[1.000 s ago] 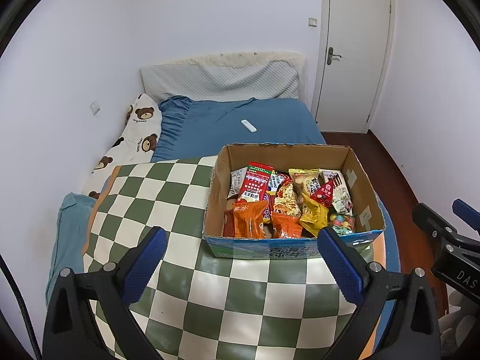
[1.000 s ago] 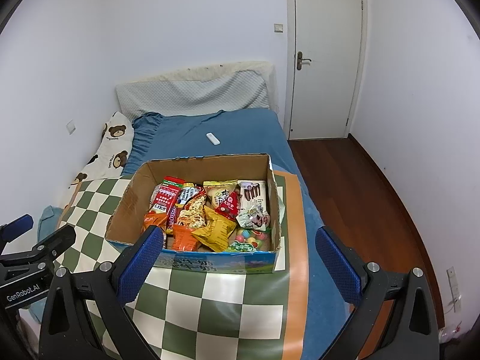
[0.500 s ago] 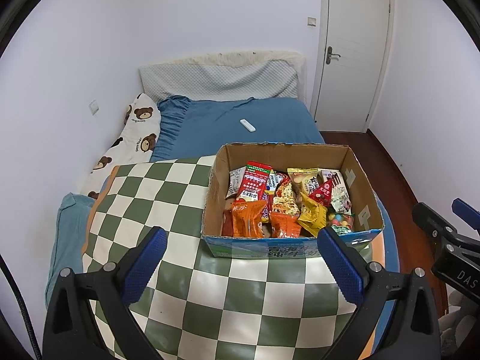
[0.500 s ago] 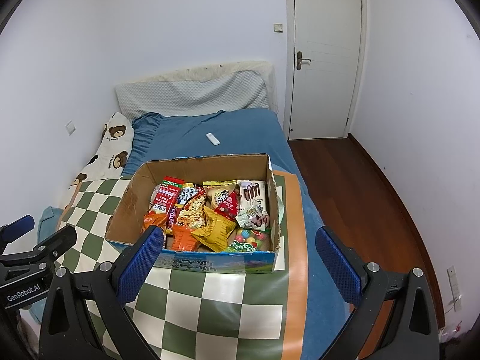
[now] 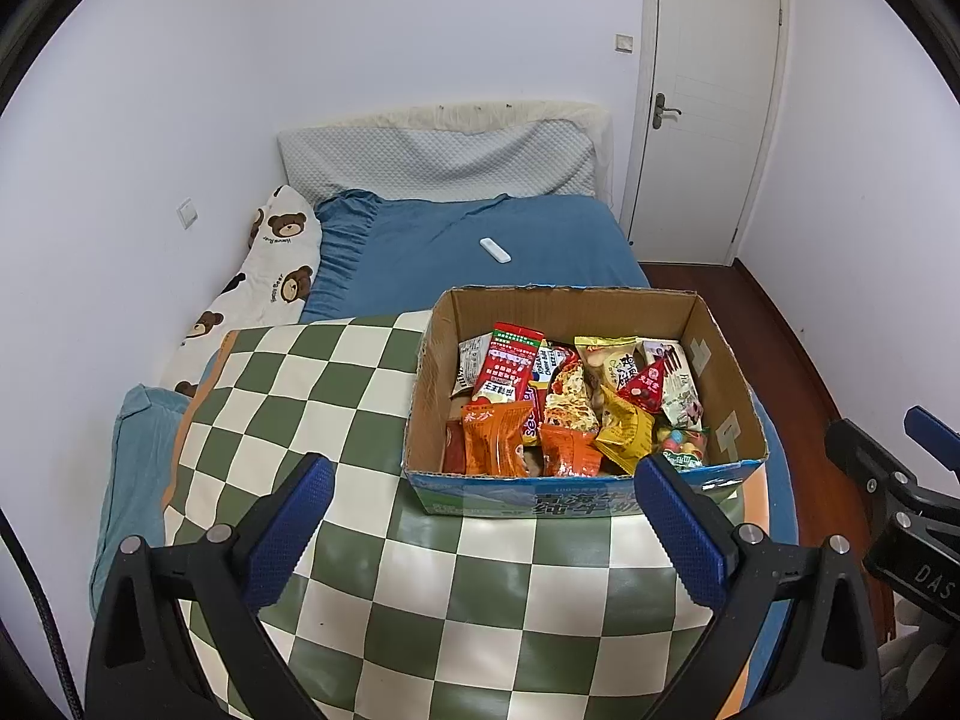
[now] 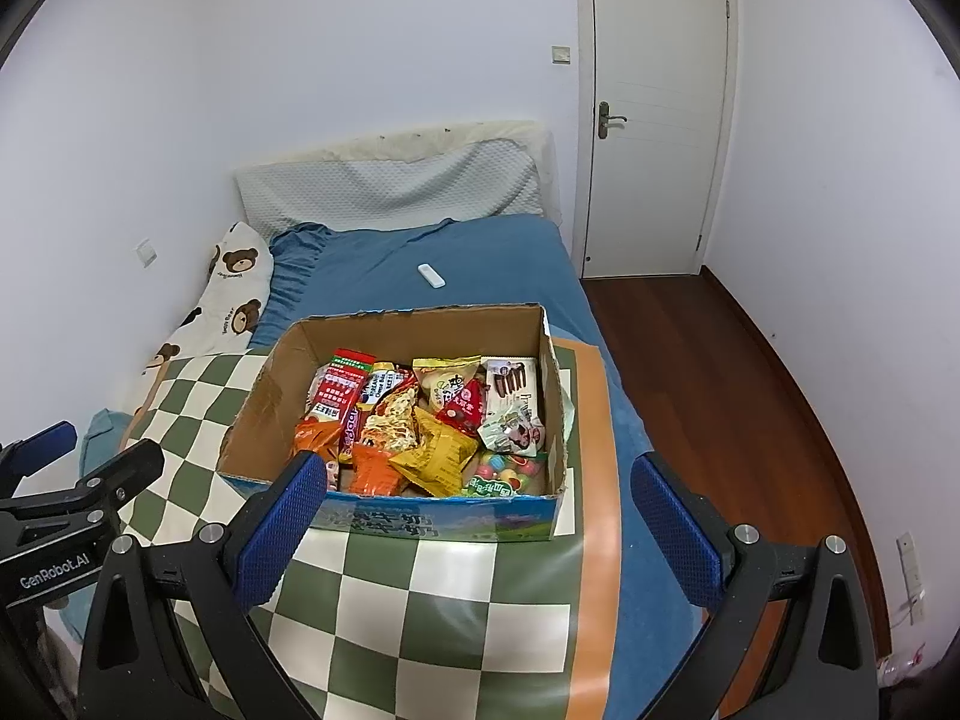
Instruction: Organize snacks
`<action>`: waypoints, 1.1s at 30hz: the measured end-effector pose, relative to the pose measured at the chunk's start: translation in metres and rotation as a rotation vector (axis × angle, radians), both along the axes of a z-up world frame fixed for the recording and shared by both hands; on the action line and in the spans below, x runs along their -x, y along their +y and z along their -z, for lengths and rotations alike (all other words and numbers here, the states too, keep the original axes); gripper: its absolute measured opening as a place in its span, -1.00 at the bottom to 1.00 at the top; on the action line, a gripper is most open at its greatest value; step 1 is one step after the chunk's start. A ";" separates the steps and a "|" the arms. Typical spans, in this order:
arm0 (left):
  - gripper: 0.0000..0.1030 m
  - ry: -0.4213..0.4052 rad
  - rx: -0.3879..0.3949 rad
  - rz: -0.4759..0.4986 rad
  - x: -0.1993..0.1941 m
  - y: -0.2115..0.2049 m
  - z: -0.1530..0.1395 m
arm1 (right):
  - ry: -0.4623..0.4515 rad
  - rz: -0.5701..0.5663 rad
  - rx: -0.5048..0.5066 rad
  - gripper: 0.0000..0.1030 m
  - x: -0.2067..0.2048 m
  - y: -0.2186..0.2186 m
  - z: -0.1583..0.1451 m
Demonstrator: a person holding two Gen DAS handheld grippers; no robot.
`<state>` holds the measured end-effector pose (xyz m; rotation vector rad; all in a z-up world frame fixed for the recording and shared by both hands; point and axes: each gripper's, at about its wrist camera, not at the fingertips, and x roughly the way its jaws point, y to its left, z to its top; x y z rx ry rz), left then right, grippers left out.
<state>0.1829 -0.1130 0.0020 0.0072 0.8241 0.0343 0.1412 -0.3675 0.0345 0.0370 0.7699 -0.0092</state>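
Observation:
An open cardboard box (image 5: 729, 378) (image 6: 264, 402) stands on a green-and-cream checked mat (image 5: 312, 396) (image 6: 420, 594) on the bed. It holds several snack packets: a red carton (image 5: 507, 369) (image 6: 339, 387), an orange bag (image 5: 495, 438), a yellow bag (image 5: 624, 429) (image 6: 438, 459) and a candy pack (image 6: 504, 474). My left gripper (image 5: 480, 525) is open and empty, in front of and above the box. My right gripper (image 6: 477, 519) is open and empty, held the same way. Each gripper shows at the edge of the other's view.
The blue bed sheet (image 5: 456, 240) carries a small white remote (image 5: 495, 250) (image 6: 431, 275). A bear-print pillow (image 5: 270, 264) lies along the left wall. A closed white door (image 6: 654, 120) and wooden floor (image 6: 720, 372) are on the right.
Both views have shifted very slightly; the box sits a touch lower and closer in the left wrist view. Both grippers stay open and empty.

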 end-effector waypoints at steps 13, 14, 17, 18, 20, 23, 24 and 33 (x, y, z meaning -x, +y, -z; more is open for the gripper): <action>0.99 0.004 0.003 0.006 0.001 -0.003 0.001 | 0.003 0.004 -0.004 1.00 0.005 0.001 -0.001; 0.99 0.005 0.004 0.008 0.001 -0.003 0.001 | 0.002 0.005 -0.003 1.00 0.005 0.001 -0.001; 0.99 0.005 0.003 0.009 0.002 -0.003 0.001 | 0.003 0.004 -0.005 1.00 0.005 0.001 -0.001; 0.99 0.006 0.004 0.010 0.002 -0.004 0.001 | 0.002 0.004 -0.004 1.00 0.005 0.001 -0.001; 0.99 0.007 0.004 0.013 0.003 -0.004 0.001 | 0.002 0.004 -0.003 1.00 0.005 0.000 -0.001; 0.99 0.008 0.004 0.015 0.003 -0.005 0.001 | 0.004 0.004 -0.004 1.00 0.005 0.000 -0.001; 0.99 0.007 0.004 0.015 0.003 -0.005 0.000 | 0.003 0.004 -0.003 1.00 0.005 0.000 -0.001; 0.99 0.006 0.005 0.015 0.004 -0.005 0.000 | 0.003 0.008 -0.004 1.00 0.008 0.001 -0.001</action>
